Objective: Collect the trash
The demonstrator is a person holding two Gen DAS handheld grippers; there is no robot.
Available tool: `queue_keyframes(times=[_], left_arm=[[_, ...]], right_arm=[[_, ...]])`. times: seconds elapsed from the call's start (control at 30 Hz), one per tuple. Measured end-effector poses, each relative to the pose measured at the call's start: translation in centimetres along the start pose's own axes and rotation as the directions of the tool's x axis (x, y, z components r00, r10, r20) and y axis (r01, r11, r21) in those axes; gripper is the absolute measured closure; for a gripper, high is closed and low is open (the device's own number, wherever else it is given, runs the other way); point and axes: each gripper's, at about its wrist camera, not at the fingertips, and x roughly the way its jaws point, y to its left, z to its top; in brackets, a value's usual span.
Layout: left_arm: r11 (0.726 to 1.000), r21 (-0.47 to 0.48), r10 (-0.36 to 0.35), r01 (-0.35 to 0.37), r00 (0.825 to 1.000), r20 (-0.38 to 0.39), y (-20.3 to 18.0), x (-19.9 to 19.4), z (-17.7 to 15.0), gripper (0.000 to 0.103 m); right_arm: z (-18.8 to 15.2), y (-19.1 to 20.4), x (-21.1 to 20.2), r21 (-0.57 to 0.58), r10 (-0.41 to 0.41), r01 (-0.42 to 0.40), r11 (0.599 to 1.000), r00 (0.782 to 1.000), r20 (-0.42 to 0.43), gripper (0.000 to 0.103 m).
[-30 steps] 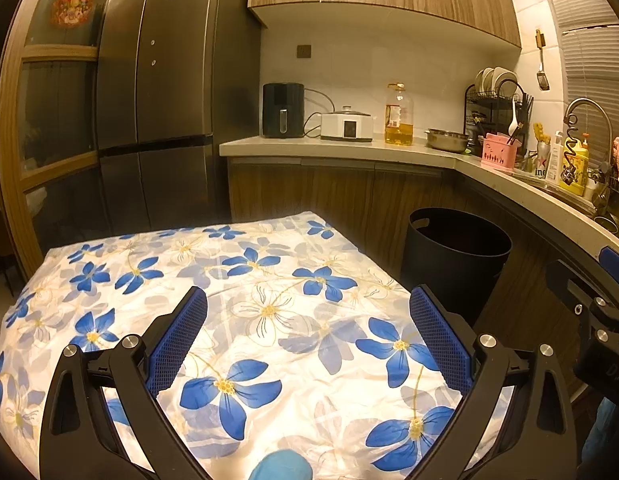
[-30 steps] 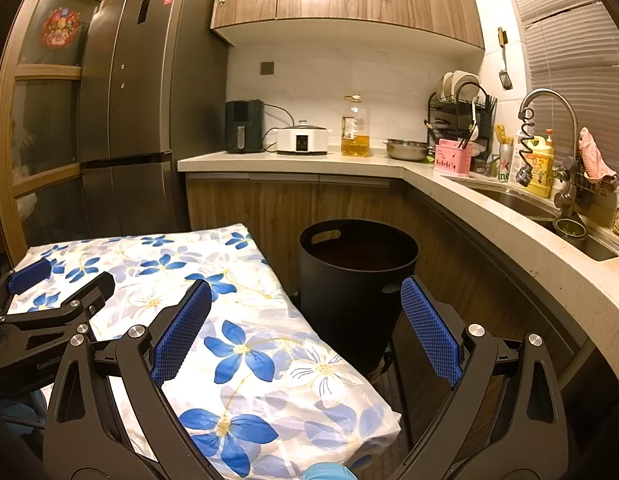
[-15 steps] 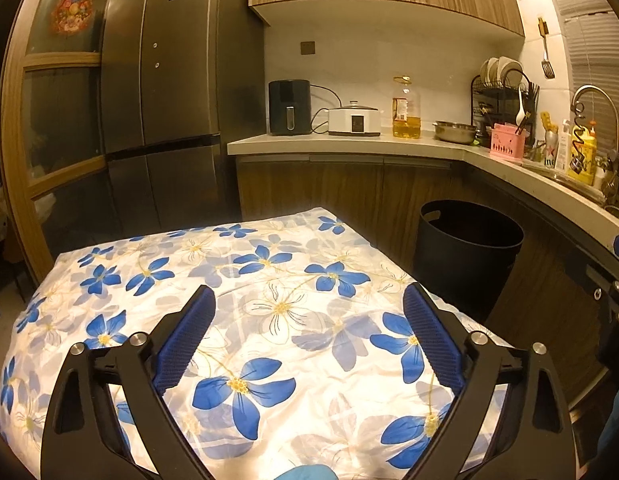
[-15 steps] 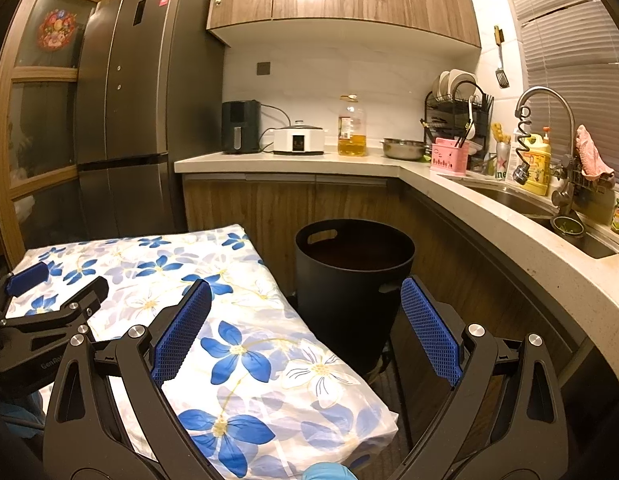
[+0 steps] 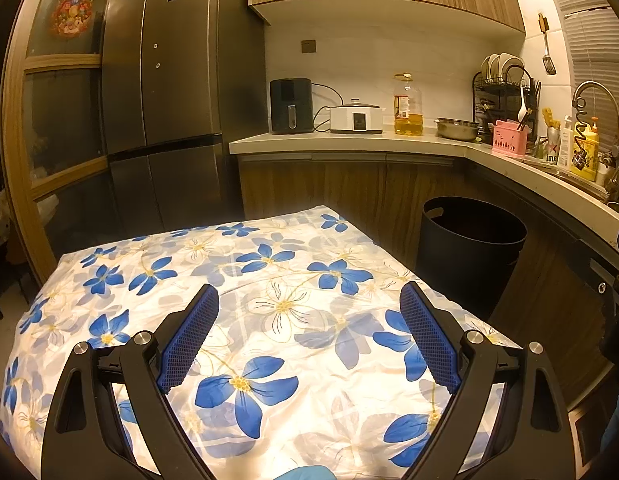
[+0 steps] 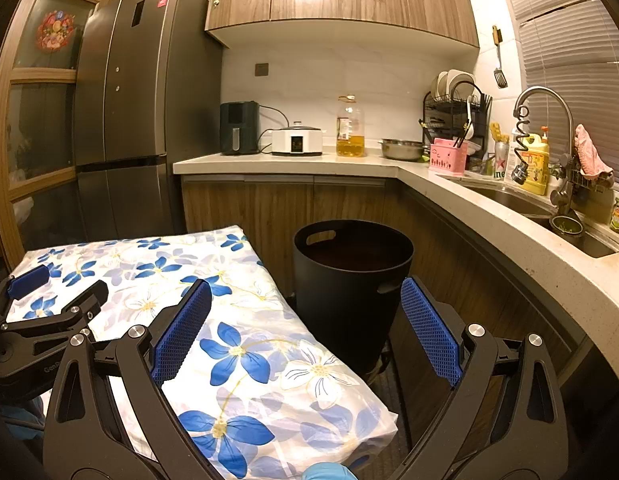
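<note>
Two grippers, both empty, both with jaws spread wide. No trash shows on the cloth (not a scrap on those blue flowers), so by my reading the collecting is either done or hasn't found a target. The bin stands on the floor just beside the table's far right corner, open-topped. Left gripper hovers level over the cloth; right gripper hangs at the table's right edge, aimed toward the bin. Next move calls for spotting something to pinch.
</note>
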Motion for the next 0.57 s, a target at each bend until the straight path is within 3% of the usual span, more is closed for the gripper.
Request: queue_keyframes(times=[0.23, 0.47, 0.57], left_arm=[[1.000, 0.009, 0.017, -0.017, 1.000, -0.003, -0.32, 0.05, 0.03, 0.006], [0.999, 0.015, 0.042, -0.042, 0.999, -0.001, -0.43, -0.03, 0.07, 0.006], [1.000, -0.001, 0.018, -0.018, 1.000, -0.006, -0.36, -0.14, 0.16, 0.006]], right_arm=[[0.04, -0.04, -0.08, 0.007, -0.003, 0.003, 1.000, 1.000, 0.001, 0.009], [0.05, -0.05, -0.07, 0.007, -0.003, 0.003, 1.000, 1.000, 0.001, 0.009], [0.04, -0.04, -0.09, 0.008, -0.004, 0.004, 1.000, 1.000, 0.000, 0.009]])
